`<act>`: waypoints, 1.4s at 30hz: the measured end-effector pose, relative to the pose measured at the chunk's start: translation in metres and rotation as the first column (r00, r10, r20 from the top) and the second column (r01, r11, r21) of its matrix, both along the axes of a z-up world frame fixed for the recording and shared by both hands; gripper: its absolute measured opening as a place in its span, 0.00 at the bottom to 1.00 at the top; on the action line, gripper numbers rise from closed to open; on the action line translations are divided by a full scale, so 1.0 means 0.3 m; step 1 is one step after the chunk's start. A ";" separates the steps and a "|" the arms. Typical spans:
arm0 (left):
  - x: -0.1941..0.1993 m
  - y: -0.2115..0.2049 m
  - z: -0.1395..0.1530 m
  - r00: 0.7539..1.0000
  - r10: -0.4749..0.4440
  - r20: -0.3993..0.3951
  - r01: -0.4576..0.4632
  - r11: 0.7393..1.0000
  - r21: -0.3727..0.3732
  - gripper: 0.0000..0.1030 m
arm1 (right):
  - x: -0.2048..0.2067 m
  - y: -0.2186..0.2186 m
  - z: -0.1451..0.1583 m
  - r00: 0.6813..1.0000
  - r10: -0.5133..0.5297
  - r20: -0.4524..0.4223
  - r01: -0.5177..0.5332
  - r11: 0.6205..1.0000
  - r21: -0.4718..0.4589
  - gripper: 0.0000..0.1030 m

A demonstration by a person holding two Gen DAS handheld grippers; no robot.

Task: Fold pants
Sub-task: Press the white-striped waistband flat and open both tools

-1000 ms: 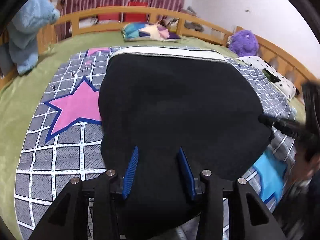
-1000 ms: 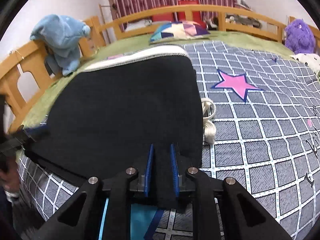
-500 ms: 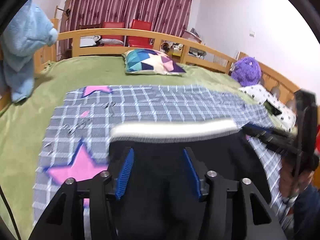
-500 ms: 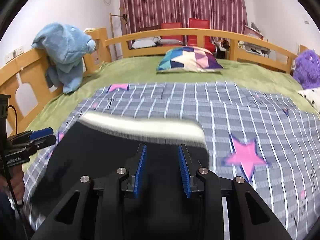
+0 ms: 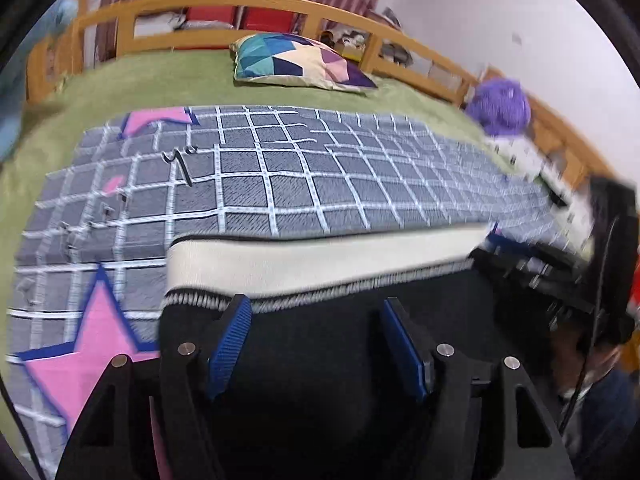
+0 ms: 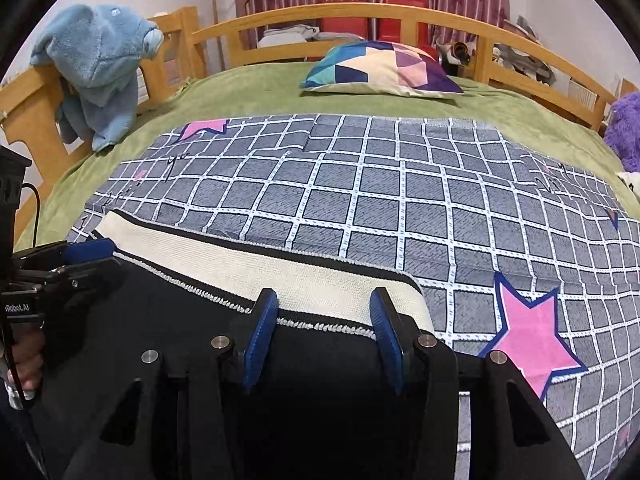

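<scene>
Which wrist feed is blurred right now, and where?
Left wrist view: motion smear on the black pants' cream waistband and purple plush toy. Right wrist view: sharp, only fisheye bending of the wooden bed rail.

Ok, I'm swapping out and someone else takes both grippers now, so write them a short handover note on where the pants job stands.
Left gripper: open, holding nothing, poised over the black pants just short of the cream waistband.
Right gripper: open, empty, over the waistband's right end.
Pants: lying on the grey checked blanket, waistband on the far side; the near end is hidden behind the grippers.
Done: both grippers have let go and the pants rest on the bed.
Left: how many folds are in cannot be told from here; check, then finish folding and smooth the cloth.
</scene>
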State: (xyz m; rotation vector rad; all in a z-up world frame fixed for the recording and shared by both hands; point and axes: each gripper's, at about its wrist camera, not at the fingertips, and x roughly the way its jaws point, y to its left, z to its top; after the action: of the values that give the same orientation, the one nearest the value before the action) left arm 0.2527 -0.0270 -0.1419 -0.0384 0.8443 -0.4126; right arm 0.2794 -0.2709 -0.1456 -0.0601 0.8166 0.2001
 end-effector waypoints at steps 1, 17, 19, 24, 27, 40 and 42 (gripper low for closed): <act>-0.034 -0.007 0.015 1.000 0.001 0.021 -0.002 0.999 0.047 0.63 | -0.027 0.003 0.012 1.000 -0.005 0.014 0.006 1.000 -0.013 0.46; -0.475 0.053 -0.017 0.994 0.106 -0.032 -0.102 0.988 0.117 0.67 | -0.569 -0.087 -0.006 0.997 -0.080 0.012 0.080 0.996 0.036 0.46; -0.509 0.068 -0.016 0.991 0.128 -0.044 -0.124 0.989 0.079 0.67 | -0.601 -0.082 -0.010 0.996 -0.085 -0.002 0.085 0.996 0.029 0.46; -0.561 0.072 -0.021 0.981 0.160 -0.109 -0.156 0.987 0.048 0.67 | -0.670 -0.100 -0.037 0.993 -0.121 -0.012 0.121 0.992 0.044 0.46; -0.602 0.051 -0.013 0.978 0.183 -0.098 -0.172 0.979 0.110 0.67 | -0.684 -0.111 -0.038 0.989 -0.137 -0.056 0.140 0.988 0.065 0.48; -0.817 0.046 0.250 0.974 0.220 0.049 -0.224 0.970 0.090 0.68 | -0.885 -0.056 0.254 0.980 -0.186 0.072 0.179 0.979 0.095 0.62; -0.844 0.059 0.288 0.967 0.245 0.077 -0.250 0.966 0.067 0.71 | -0.922 -0.042 0.313 0.973 -0.206 0.101 0.197 0.976 0.092 0.62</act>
State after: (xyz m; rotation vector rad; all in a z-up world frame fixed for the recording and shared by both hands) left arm -0.0005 -0.0095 -0.0553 -0.0584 0.7754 -0.1457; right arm 0.0029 -0.2834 -0.0518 0.0881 0.6991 0.0375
